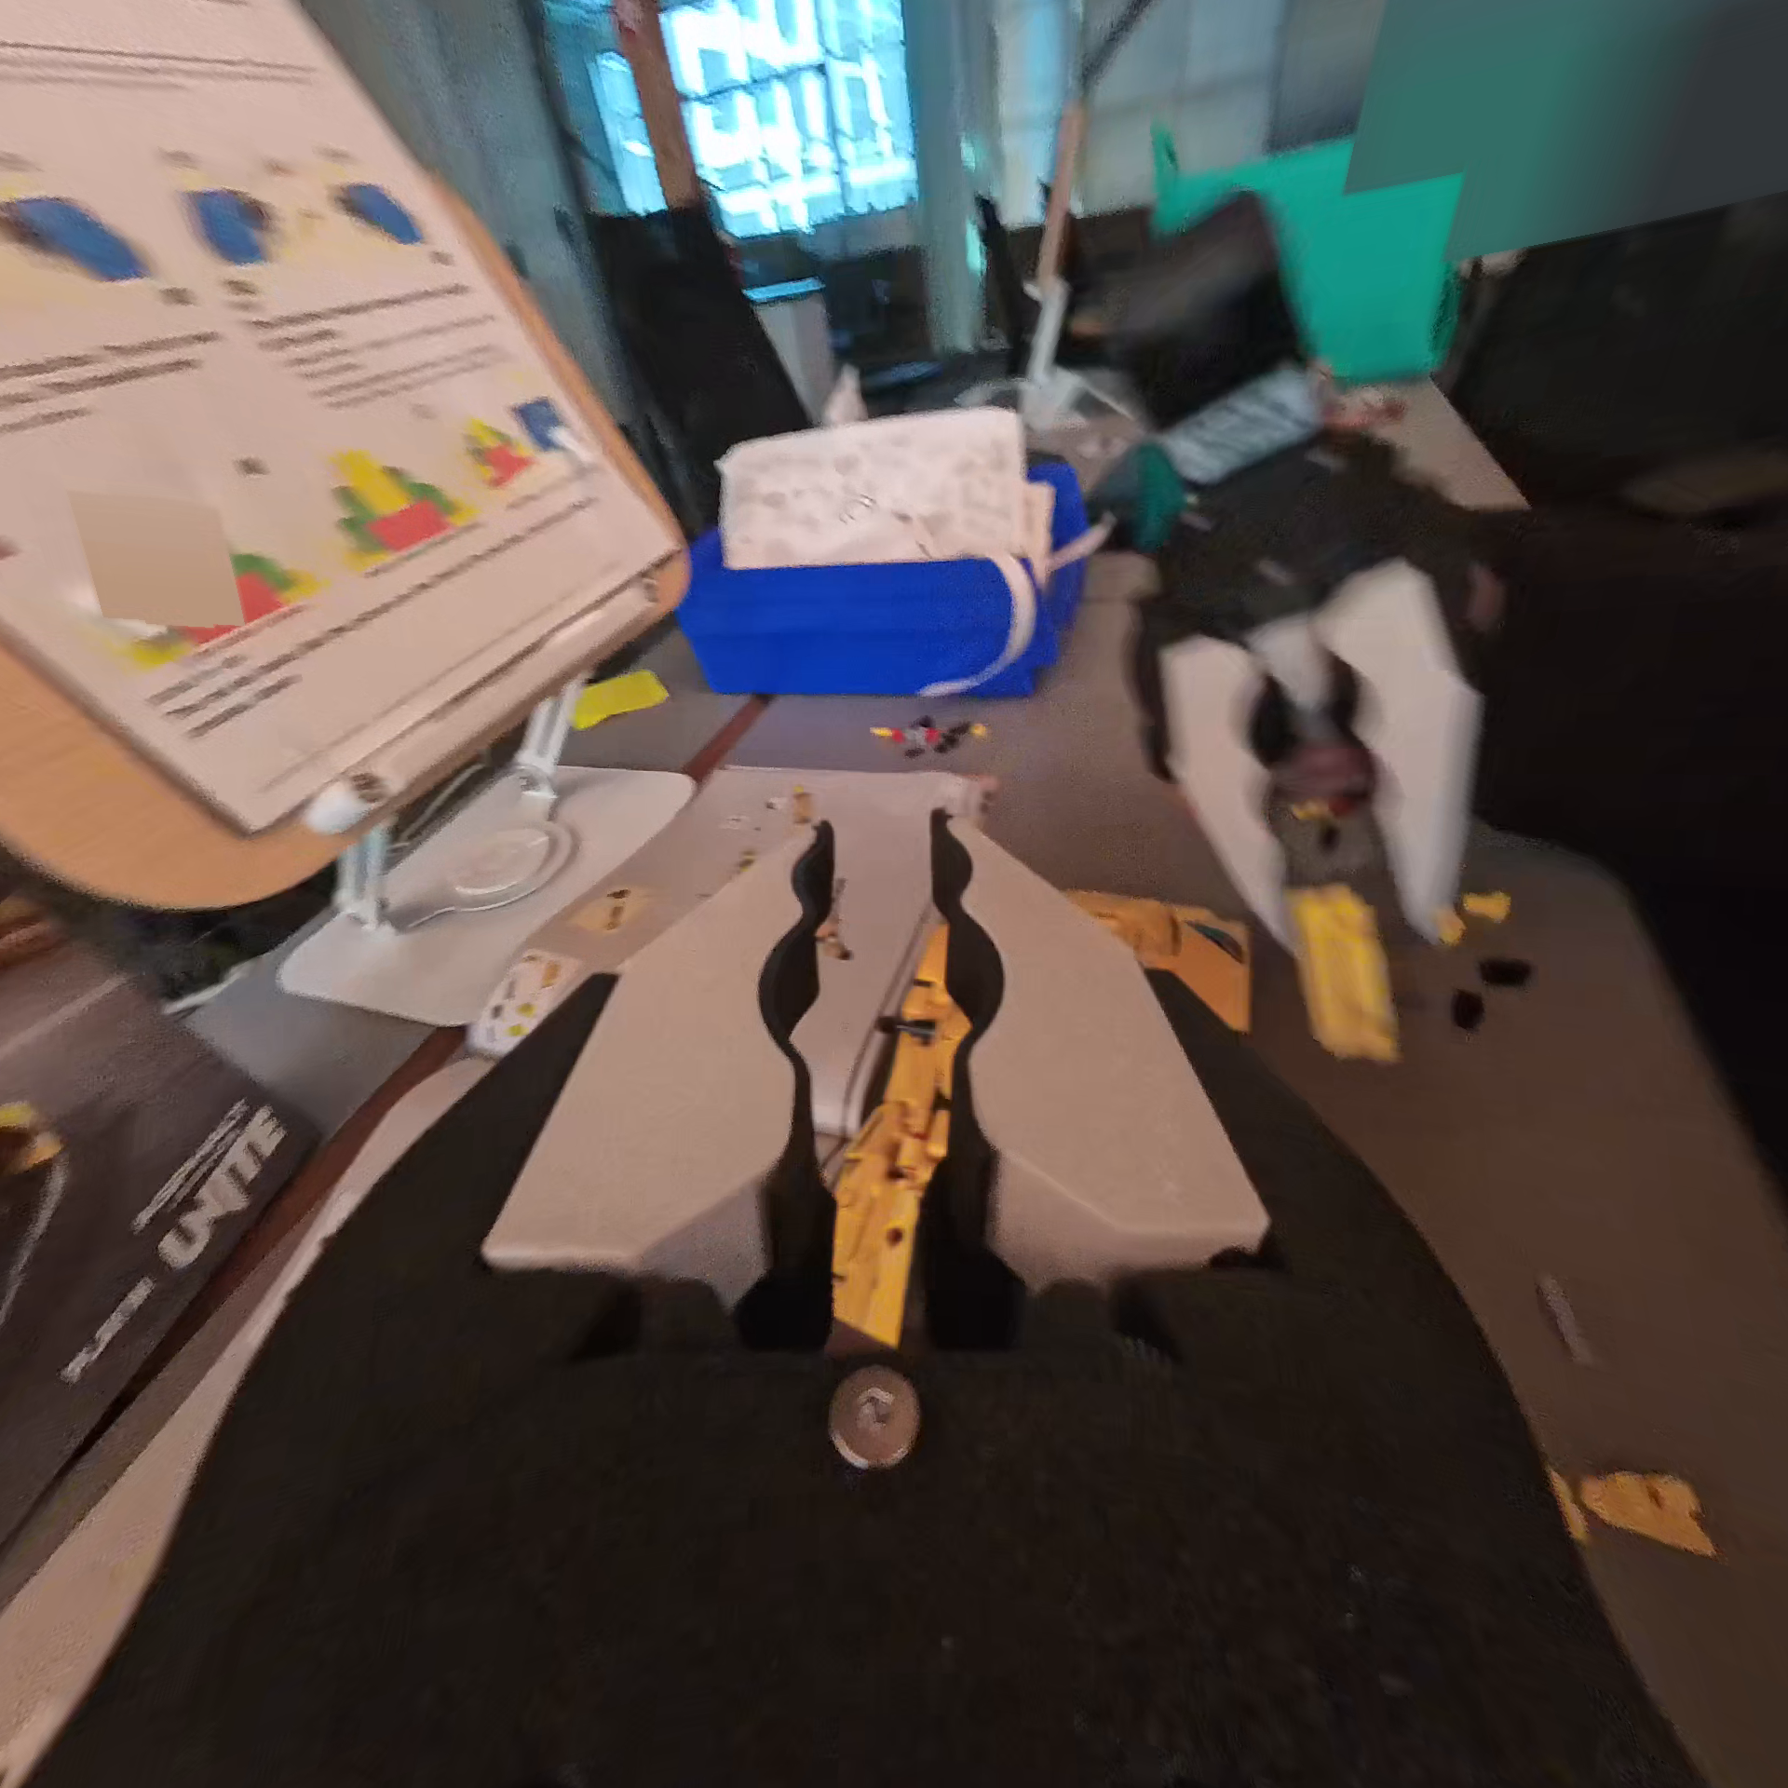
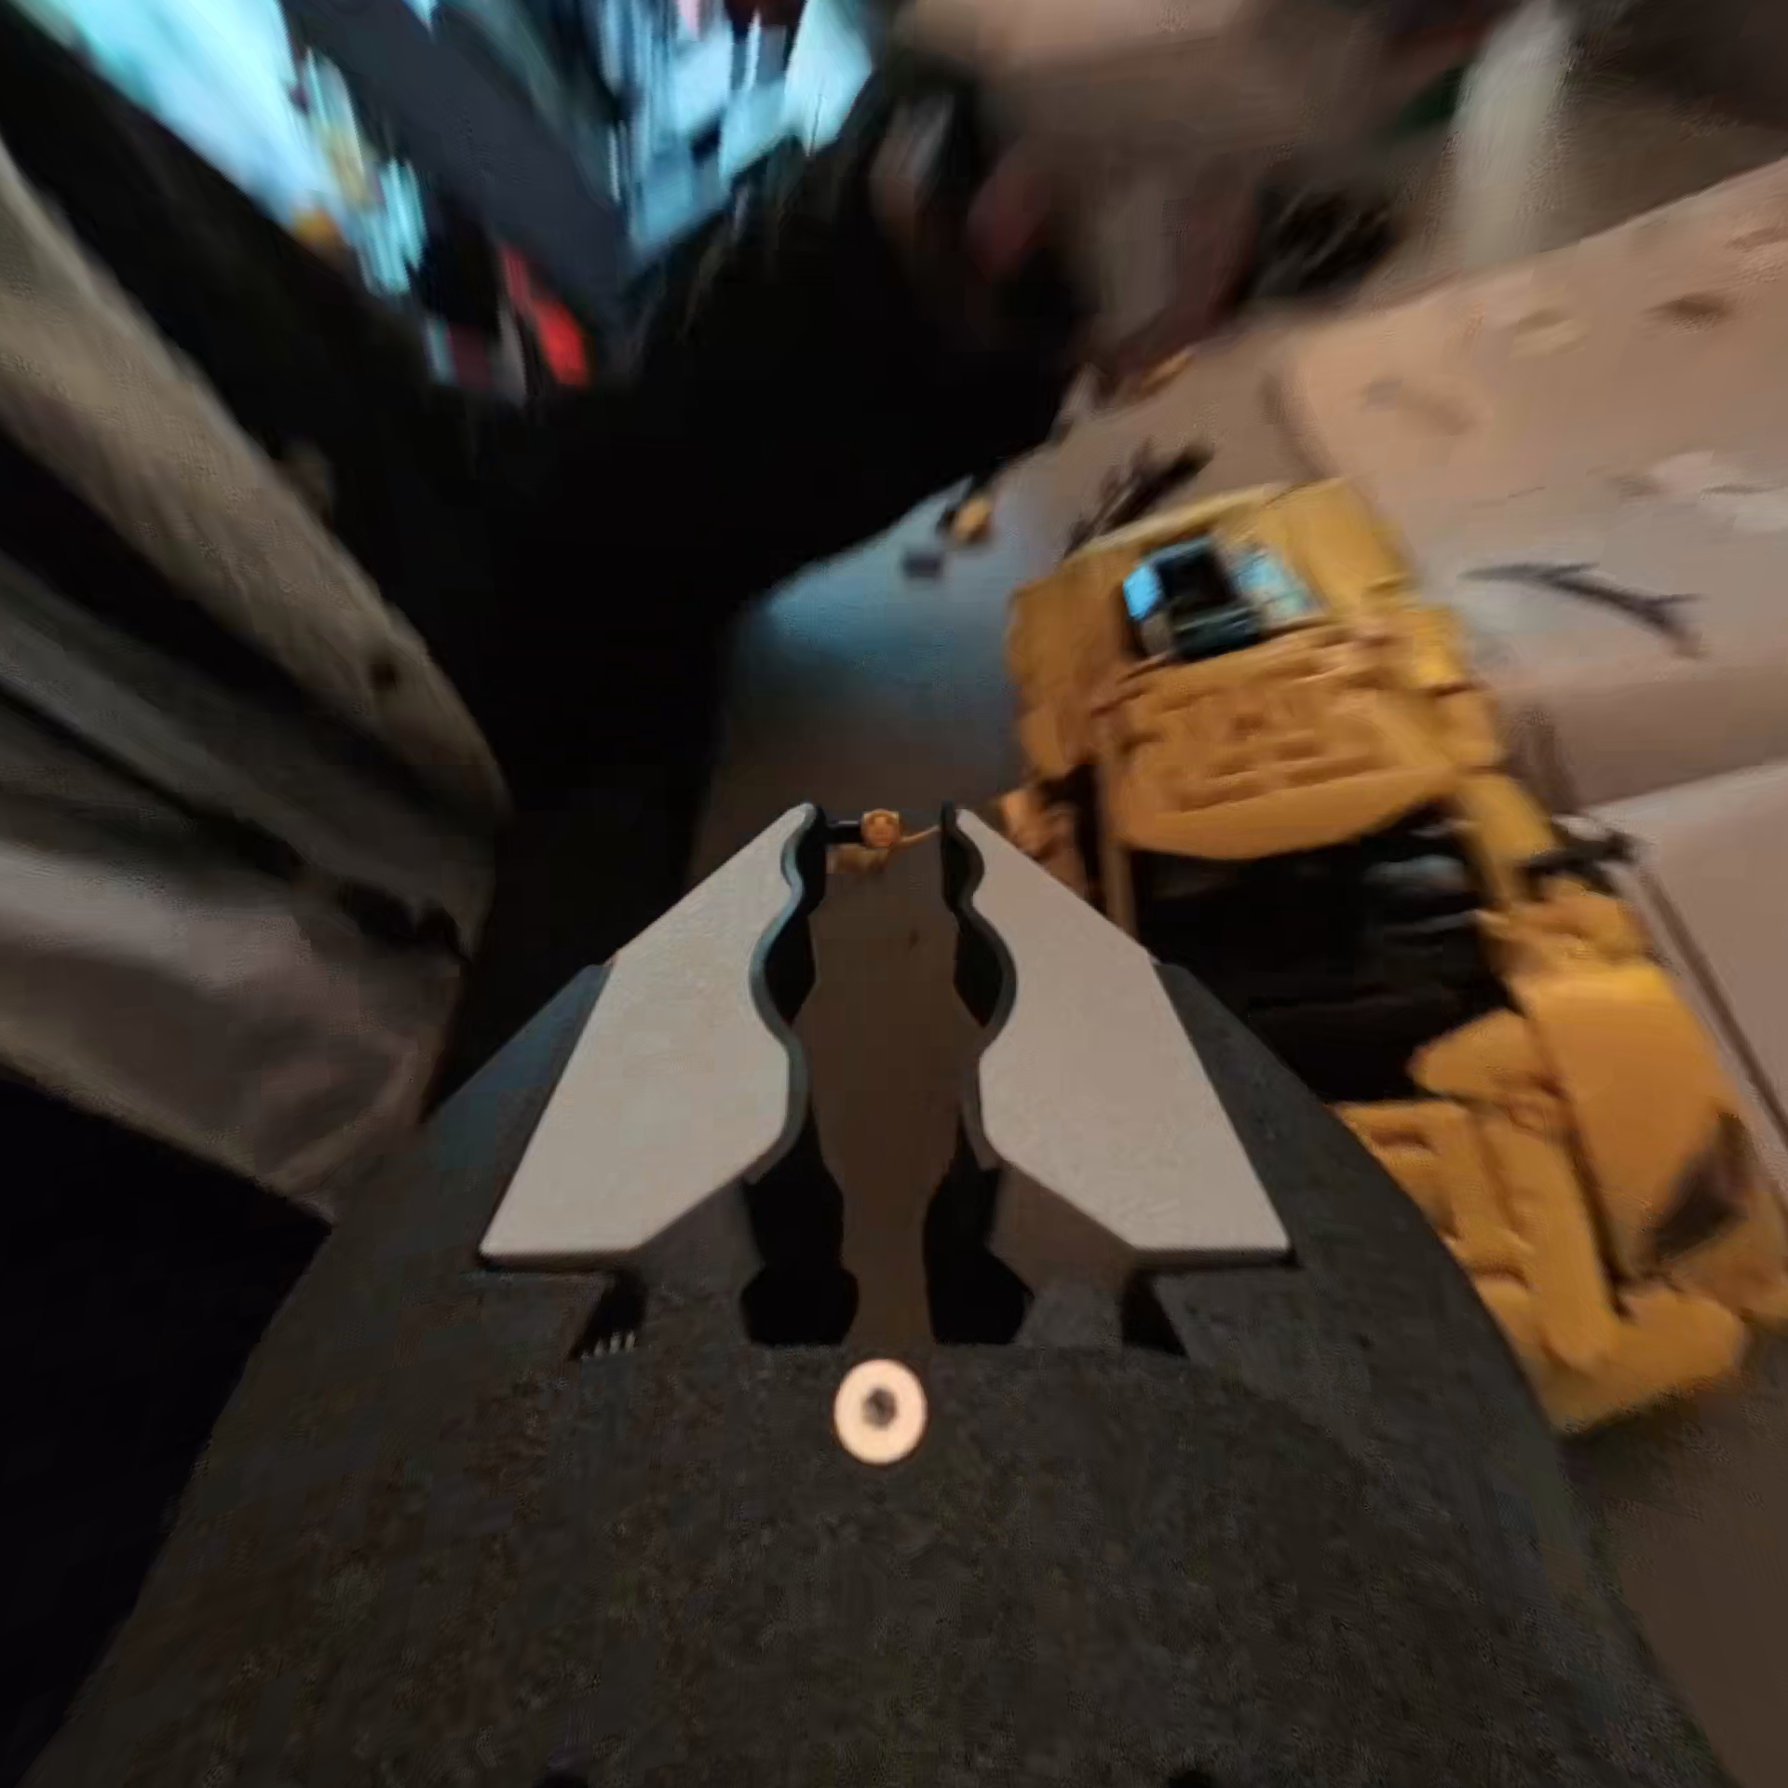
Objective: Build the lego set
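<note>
- Right wrist view: right gripper (image 2: 880,832) pinches a small tan-and-black lego piece (image 2: 876,840) at its fingertips; blocky yellow lego vehicle (image 2: 1335,929) lies at 3 o'clock.
- Left gripper (image 1: 876,822), wavy-edged grey fingers apart, hangs over a studded yellow lego strip (image 1: 895,1161).

A blue bin (image 1: 871,619) stuffed with white paper (image 1: 871,484) is seen on the grey surface (image 1: 1509,1209); left of the bin, a tilted board (image 1: 290,406) is propped on a white stand (image 1: 464,871).

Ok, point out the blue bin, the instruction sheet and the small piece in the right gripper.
blue bin (image 1: 871,619): left wrist view, front wall.
instruction sheet (image 1: 290,406): left wrist view, page middle.
small piece (image 2: 879,830): right wrist view, round centre, between the fingertips.
</note>
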